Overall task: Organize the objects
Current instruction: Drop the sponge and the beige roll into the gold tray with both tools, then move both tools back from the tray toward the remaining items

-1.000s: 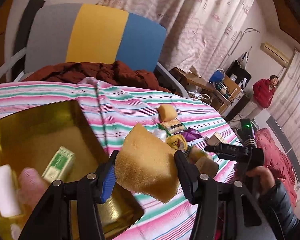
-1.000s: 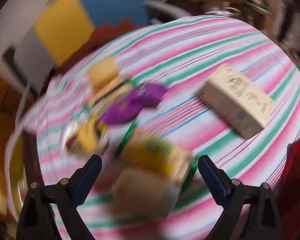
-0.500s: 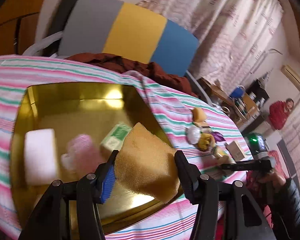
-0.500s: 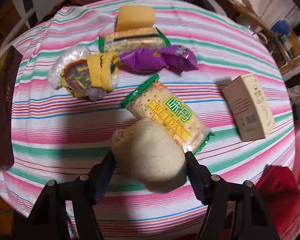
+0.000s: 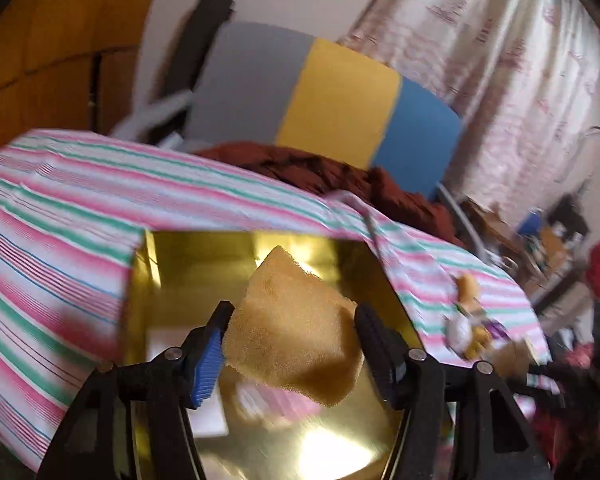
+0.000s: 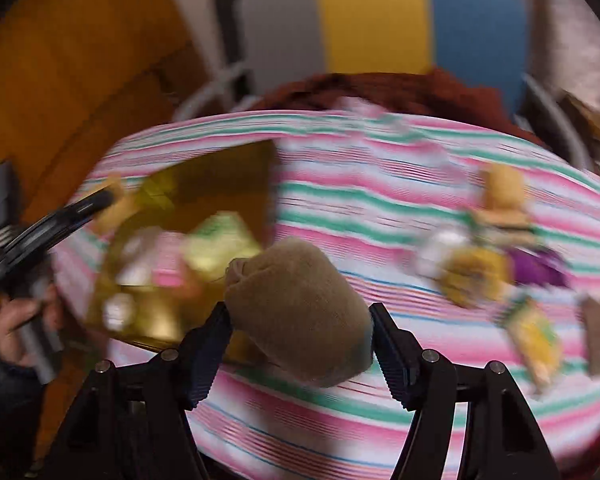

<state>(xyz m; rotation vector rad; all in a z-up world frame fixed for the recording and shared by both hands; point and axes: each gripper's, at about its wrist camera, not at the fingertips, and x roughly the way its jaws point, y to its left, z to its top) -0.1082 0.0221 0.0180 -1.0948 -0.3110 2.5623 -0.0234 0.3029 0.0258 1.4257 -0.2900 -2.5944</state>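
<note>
In the left wrist view, the left tool (image 5: 290,354) is clamped on a yellow sponge (image 5: 290,336), which is held above the gold tin (image 5: 140,272), apparently so that it can be dropped in with what is already sorted. The tin's contents are hidden behind the sponge or smeared by blur.

In the right wrist view, the right tool (image 6: 300,352) is clamped on a tan rolled cloth (image 6: 300,312), held over the striped surface (image 6: 380,208) just right of the tin. The packets (image 6: 496,256) far right of it are too blurred to be identified.
</note>
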